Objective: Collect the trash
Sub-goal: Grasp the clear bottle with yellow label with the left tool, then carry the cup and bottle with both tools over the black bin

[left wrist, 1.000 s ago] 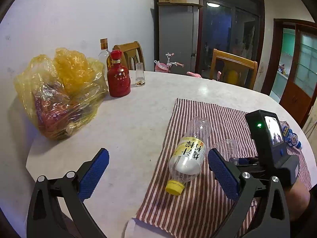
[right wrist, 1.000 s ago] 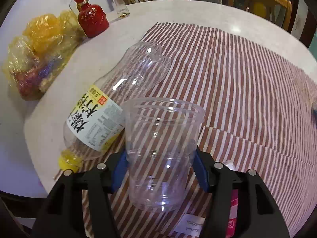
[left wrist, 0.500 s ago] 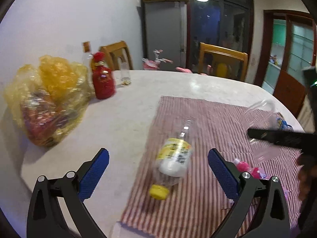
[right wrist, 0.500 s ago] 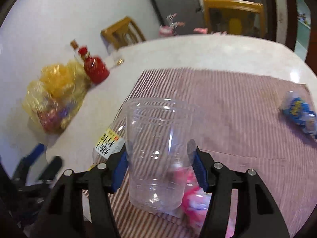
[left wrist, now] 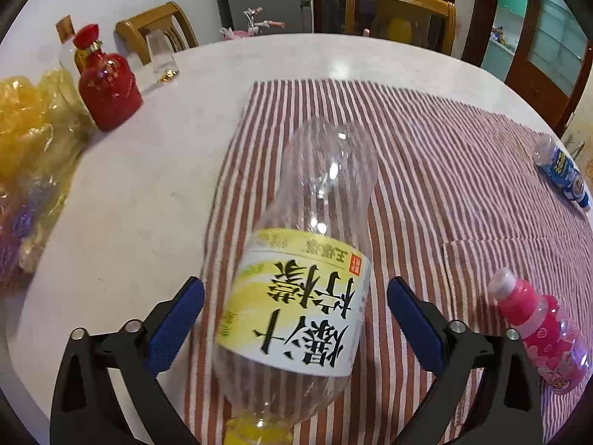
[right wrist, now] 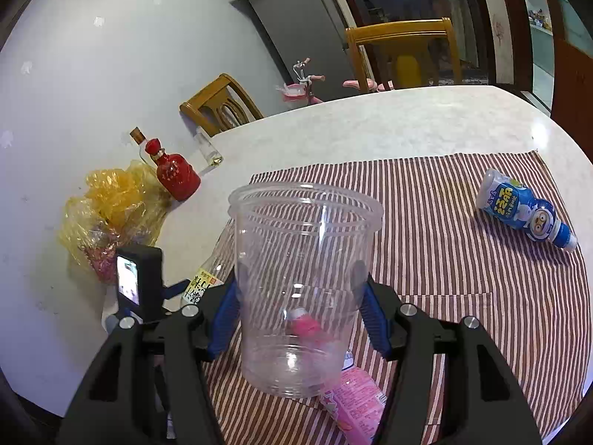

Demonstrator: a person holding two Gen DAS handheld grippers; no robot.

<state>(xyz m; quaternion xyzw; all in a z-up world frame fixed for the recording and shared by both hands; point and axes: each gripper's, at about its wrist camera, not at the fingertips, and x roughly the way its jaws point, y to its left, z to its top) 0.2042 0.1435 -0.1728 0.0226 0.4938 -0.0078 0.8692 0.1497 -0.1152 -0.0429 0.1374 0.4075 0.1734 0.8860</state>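
Empty clear bottle (left wrist: pixel 296 289) with yellow label lying on striped cloth (left wrist: pixel 444 155), clear cup (right wrist: pixel 302 282) upright

The cloth (left wrist: pixel 463 170) has red and white stripes. The big bottle (left wrist: pixel 311 259) is see-through with a yellow and white label and a yellow cap. One small bottle (left wrist: pixel 541 326) is pink, another (right wrist: pixel 526 211) is blue. The jar (left wrist: pixel 107 89) is red. The bag (right wrist: pixel 111 215) is yellow.

Three plastic bottles (left wrist: pixel 307 259) (left wrist: pixel 545 330) (right wrist: pixel 526 209), one clear cup (right wrist: pixel 302 278), two chairs (right wrist: pixel 404 52) (right wrist: pixel 218 104), one red bottle (left wrist: pixel 107 85).
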